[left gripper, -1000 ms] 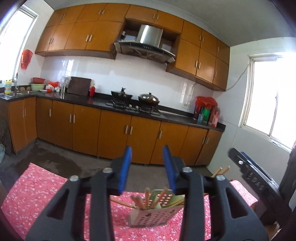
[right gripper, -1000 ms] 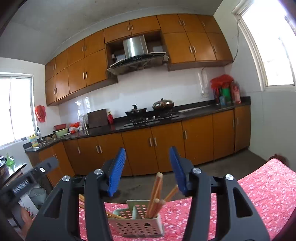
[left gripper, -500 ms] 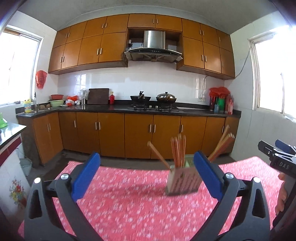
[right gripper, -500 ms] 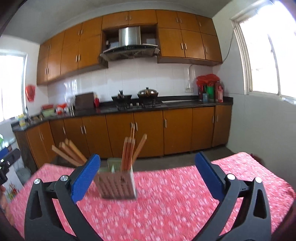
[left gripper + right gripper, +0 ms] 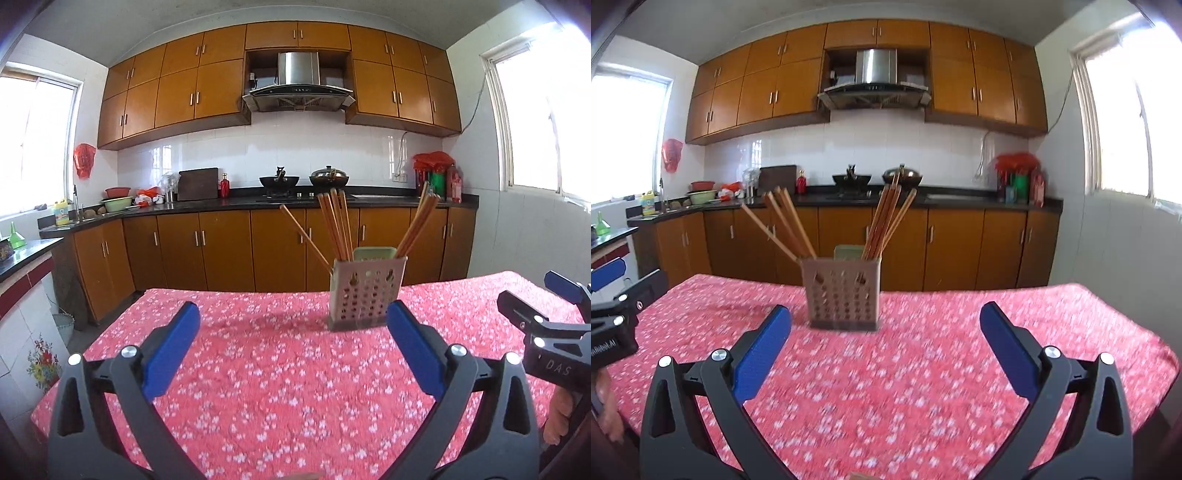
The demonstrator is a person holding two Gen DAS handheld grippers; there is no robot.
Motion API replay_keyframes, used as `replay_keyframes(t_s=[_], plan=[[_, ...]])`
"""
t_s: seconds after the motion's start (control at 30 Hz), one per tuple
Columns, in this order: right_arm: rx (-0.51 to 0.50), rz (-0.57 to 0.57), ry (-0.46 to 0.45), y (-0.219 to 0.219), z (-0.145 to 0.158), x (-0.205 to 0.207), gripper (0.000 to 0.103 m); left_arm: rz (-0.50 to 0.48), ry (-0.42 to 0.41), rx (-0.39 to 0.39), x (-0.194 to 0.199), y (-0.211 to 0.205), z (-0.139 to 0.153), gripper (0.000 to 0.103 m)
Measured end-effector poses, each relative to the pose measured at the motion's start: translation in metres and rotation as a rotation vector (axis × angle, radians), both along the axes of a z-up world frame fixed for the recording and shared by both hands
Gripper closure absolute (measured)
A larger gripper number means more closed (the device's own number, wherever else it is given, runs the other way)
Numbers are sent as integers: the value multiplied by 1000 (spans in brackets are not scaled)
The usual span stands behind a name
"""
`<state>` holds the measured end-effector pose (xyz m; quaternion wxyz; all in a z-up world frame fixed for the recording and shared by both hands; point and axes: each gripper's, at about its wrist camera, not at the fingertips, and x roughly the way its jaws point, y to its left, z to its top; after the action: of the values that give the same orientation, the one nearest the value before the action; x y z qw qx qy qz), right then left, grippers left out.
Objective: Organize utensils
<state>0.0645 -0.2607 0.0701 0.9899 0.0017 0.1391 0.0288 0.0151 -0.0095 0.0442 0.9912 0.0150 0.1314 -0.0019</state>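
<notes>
Both grippers, left gripper (image 5: 291,336) and right gripper (image 5: 884,336), stand wide and empty. Chopsticks (image 5: 338,225) splay from the holder (image 5: 365,291), seemingly 2 compartments; grip 1 stick high, lift straight.

Matt perforated beige plastic utensil holder (image 5: 365,291) with smooth wooden chopsticks (image 5: 338,225) on a pink floral cloth-covered worktop (image 5: 280,373).

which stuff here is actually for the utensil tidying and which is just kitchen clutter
For the job:
- chopsticks
- perforated holder
- left gripper, open
- right gripper, open

Just lying about:
- wok
- lidded pot
- cutting board
- red bottle
</notes>
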Motion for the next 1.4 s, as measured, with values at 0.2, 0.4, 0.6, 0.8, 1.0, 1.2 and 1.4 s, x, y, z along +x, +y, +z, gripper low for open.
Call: replay_keyframes(t_s=[0.2,0.4,0.6,0.8,1.0,1.2,1.4], plan=[[28,-6,68,-3,-17,-1,2,-9,42,12,0,-5,-16,4],[34,-10,91,-4,-23,-4,2,-4,72,2,3,-5,-24,4],[30,-17,91,-3,-22,-7,2,3,94,-26,4,0,-30,4],[43,-26,100,-6,-21,-6,2,6,100,-30,4,1,-31,4],[47,-27,103,-8,-21,-7,2,4,99,-30,4,1,-30,4],[46,-25,102,-7,-21,-7,2,3,95,-29,5,-2,-27,4],[45,-26,102,-7,-21,-7,2,1,95,-28,6,-3,-26,4]])
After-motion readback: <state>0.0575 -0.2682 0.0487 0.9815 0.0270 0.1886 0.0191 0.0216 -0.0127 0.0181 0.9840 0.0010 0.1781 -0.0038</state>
